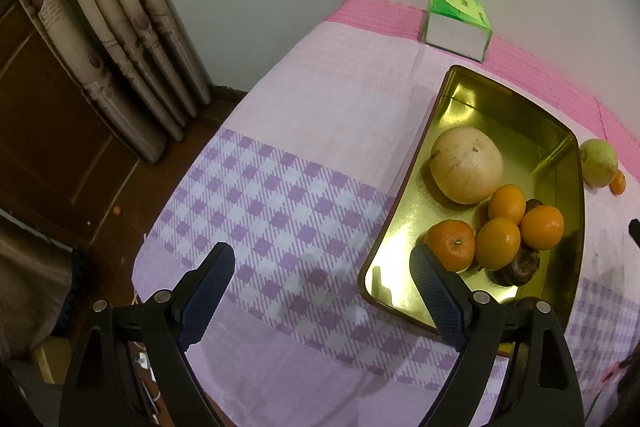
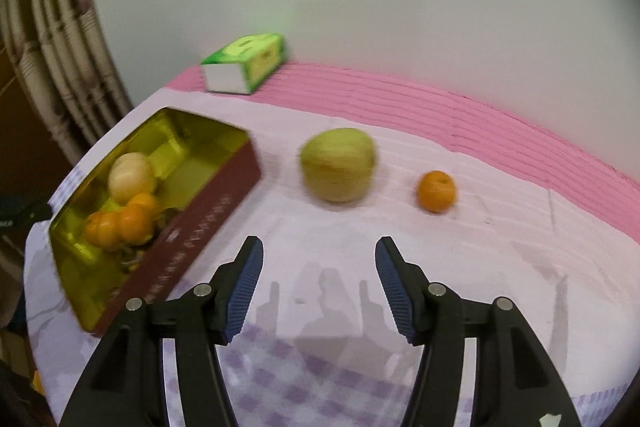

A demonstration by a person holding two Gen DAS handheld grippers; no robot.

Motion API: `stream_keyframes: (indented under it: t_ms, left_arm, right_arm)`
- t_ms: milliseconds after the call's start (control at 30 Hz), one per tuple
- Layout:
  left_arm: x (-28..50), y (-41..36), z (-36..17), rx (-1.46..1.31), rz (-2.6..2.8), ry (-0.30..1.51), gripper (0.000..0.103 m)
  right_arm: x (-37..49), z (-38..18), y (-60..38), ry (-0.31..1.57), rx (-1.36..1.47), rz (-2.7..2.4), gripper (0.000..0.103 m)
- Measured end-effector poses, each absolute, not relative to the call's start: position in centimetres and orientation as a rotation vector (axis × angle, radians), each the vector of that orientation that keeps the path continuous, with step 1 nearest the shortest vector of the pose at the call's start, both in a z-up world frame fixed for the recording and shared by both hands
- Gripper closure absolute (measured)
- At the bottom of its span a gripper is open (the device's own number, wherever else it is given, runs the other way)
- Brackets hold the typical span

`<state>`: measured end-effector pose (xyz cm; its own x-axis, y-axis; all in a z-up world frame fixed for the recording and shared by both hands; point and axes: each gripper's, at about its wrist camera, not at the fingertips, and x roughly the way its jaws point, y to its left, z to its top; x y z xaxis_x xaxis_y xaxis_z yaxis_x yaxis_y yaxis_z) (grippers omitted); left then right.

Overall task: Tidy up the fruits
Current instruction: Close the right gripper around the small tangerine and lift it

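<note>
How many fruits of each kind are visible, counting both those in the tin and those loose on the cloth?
Small oranges: 5, four in the tin and one loose on the cloth
Large pale fruits: 2, a yellowish one in the tin and a green one on the cloth
Dark brown fruits: at least 2, partly hidden under the oranges
Total: at least 9

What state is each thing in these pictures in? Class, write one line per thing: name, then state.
Gold tin: open, lidless, partly filled with fruit.
Pale round fruit: inside the tin.
Oranges: clustered inside the tin.
Green fruit: outside the tin, on the cloth.
Small orange: outside the tin, on the cloth.
Green box: closed, lying near the wall.
Left tongs: open, empty.
Right tongs: open, empty.
</note>
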<state>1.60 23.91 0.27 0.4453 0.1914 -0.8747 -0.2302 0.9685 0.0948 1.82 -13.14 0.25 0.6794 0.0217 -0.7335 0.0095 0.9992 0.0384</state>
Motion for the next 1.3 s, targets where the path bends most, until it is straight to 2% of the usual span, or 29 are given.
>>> stream_keyframes:
  t_ms: [433,900,1033,1300]
  left_arm:
    - [2.0,23.5,0.1,-0.011,0.254,1.072,0.014]
    - [3.2,21.6,0.4,0.017,0.241,1.086,0.014]
    - [3.9,19.6,0.7,0.046,0.205,1.084,0.014]
    - [4.7,15.9,1.5,0.106,0.137,1.071,0.014]
  right_arm:
    - [4.9,-2.1,-19.7,0.827,0.071,-0.127,0.047]
    - [9.6,-4.9,-21.3,0.843,0.081,-0.125,0.05]
    - [10.0,-5.3,-21.1,0.847,0.074,-0.115,0.057]
    - [10.2,-5.6,-20.8,0.857,0.071,-0.107,0.064]
